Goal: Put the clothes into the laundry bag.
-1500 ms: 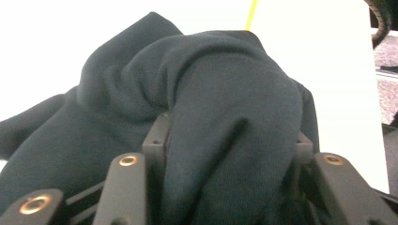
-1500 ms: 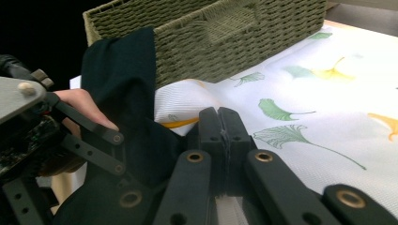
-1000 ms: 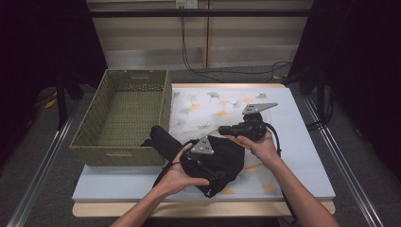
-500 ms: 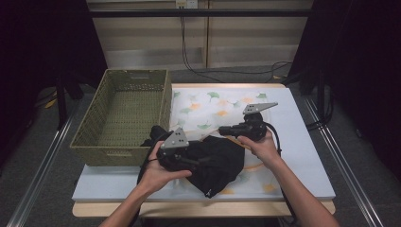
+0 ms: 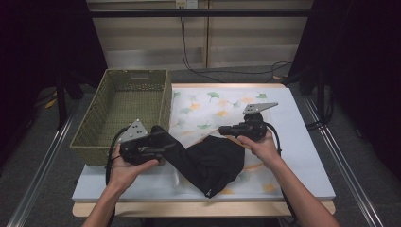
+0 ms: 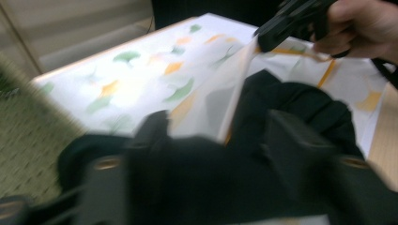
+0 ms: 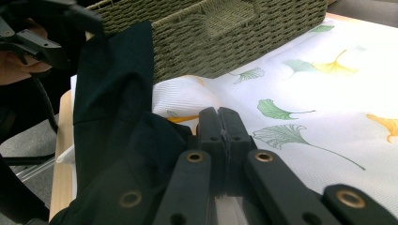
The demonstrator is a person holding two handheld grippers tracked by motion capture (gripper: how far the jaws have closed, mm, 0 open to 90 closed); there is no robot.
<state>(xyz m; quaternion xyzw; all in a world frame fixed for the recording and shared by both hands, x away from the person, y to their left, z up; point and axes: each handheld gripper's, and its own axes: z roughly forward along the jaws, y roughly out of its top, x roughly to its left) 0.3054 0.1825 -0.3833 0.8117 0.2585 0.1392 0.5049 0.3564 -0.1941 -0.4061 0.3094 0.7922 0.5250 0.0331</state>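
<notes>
With the left gripper (image 5: 158, 142) clamped on the black garment (image 5: 208, 161), which trails toward 4 o'clock from the basket (image 5: 97, 118), and the right gripper (image 5: 226, 129) pinched tight, apparently on the leaf-printed cloth (image 5: 283, 113), lifting slowly should avoid snagging.

The left gripper (image 6: 211, 154) is smeared by motion blur in its own view, so the jaws are soft dark shapes and their hold on the black garment (image 6: 300, 108) cannot be read. In the high view that garment (image 5: 208, 158) hides the jaw tips. The woven basket (image 7: 220, 35) is cut off by the top edge.
</notes>
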